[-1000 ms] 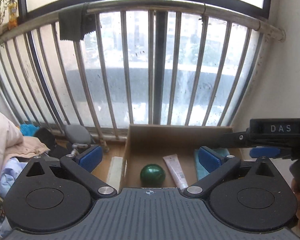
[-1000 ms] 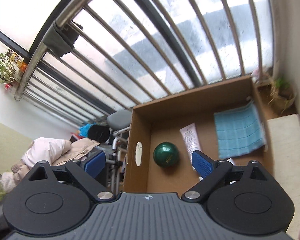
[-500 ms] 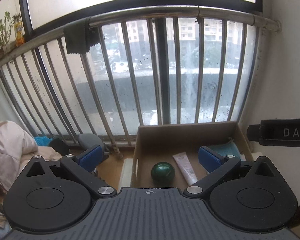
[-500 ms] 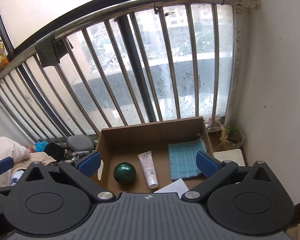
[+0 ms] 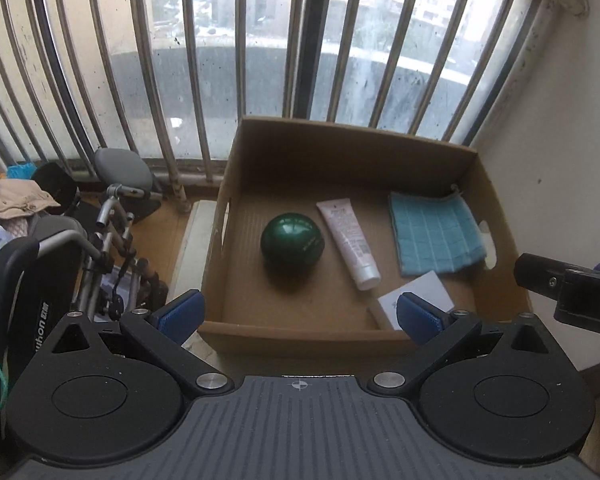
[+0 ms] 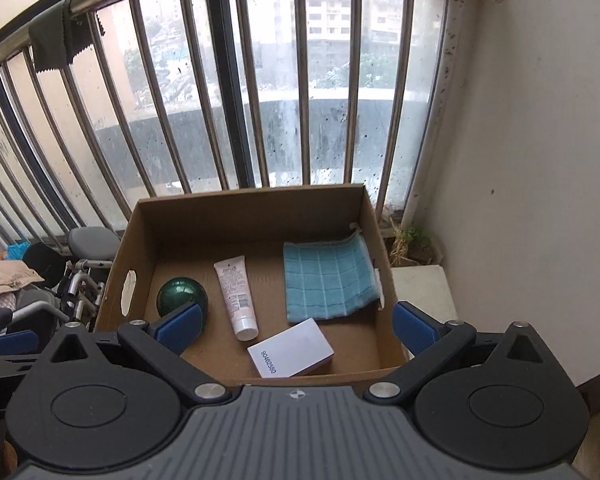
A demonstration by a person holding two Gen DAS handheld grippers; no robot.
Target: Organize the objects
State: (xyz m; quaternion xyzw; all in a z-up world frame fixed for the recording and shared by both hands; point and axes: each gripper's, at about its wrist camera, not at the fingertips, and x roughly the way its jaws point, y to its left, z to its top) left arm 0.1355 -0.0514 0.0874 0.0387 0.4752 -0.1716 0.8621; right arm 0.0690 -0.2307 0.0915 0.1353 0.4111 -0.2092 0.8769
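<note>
An open cardboard box (image 5: 340,148) (image 6: 256,204) stands on the floor by the railing. Inside lie a dark green ball (image 5: 292,244) (image 6: 178,296), a pink tube (image 5: 349,237) (image 6: 236,292), a folded blue cloth (image 5: 436,234) (image 6: 328,278) and a small white box (image 5: 416,296) (image 6: 292,354). My left gripper (image 5: 300,314) hovers open above the box's near wall, nothing between its blue pads. My right gripper (image 6: 298,326) is open too, over the box's near part, above the white box. The right gripper's body (image 5: 572,292) shows at the right edge of the left wrist view.
Metal railing bars (image 5: 244,60) (image 6: 260,92) and window glass stand behind the box. A white wall (image 6: 520,160) is on the right, with a small plant (image 6: 412,240) in the corner. A folded wheelchair (image 5: 100,248) and clothes (image 5: 12,200) crowd the left.
Both grippers have tipped downward and come lower over the box, so its whole floor and the white box now show. The right wrist view has levelled out from its tilt.
</note>
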